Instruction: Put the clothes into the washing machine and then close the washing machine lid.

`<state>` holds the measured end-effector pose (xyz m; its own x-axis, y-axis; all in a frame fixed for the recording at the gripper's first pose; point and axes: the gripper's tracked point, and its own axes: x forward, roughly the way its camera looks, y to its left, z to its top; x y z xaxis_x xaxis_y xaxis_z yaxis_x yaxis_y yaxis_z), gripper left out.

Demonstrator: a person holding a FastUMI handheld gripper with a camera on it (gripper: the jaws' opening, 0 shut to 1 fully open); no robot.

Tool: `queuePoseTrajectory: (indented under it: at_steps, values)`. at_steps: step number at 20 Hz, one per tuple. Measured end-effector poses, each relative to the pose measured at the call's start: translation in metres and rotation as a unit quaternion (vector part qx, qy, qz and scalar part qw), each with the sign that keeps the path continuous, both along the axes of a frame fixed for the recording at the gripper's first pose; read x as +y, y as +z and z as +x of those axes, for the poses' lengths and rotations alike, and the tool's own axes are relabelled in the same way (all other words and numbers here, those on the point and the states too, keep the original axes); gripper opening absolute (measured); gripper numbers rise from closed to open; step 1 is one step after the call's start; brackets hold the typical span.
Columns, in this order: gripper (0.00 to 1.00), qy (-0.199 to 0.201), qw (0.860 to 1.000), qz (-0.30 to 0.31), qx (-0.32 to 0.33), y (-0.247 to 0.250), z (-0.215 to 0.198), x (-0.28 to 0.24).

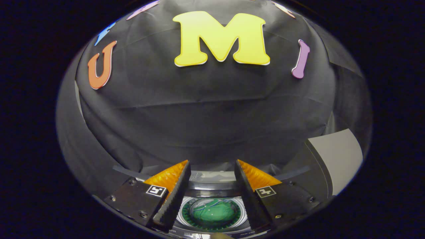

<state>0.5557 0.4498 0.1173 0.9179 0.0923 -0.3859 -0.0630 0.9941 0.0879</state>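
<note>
hovering low in the frame, the claw (212, 166) has its two fingers (172, 196) spread apart with nothing pinched between them. they point toward the black cloth wall (206, 119) that covers the upper and middle part of the picture.

in the gap between the fingers, at the bottom centre of the frame, the washing machine (212, 191) shows its round opening from above. its lid is not over the opening, so the drum lies in plain sight. inside the drum lies the green clothes (212, 212), a crumpled piece of cloth sitting in the middle of the tub, ringed by the pale inner wall and the dark rim. the fingers are apart from the cloth and stand to either side of the opening.

at the lower right of the frame, beyond the right finger, a pale grey panel (338, 156) leans beside the cloth wall.
</note>
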Motion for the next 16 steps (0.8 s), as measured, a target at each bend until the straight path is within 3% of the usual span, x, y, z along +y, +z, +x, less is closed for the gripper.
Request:
queuePoseTrajectory:
  at_steps: [16]
  values:
    - [0.84, 0.026, 0.999, -0.029, 0.019, -0.054, -0.077, -0.004]
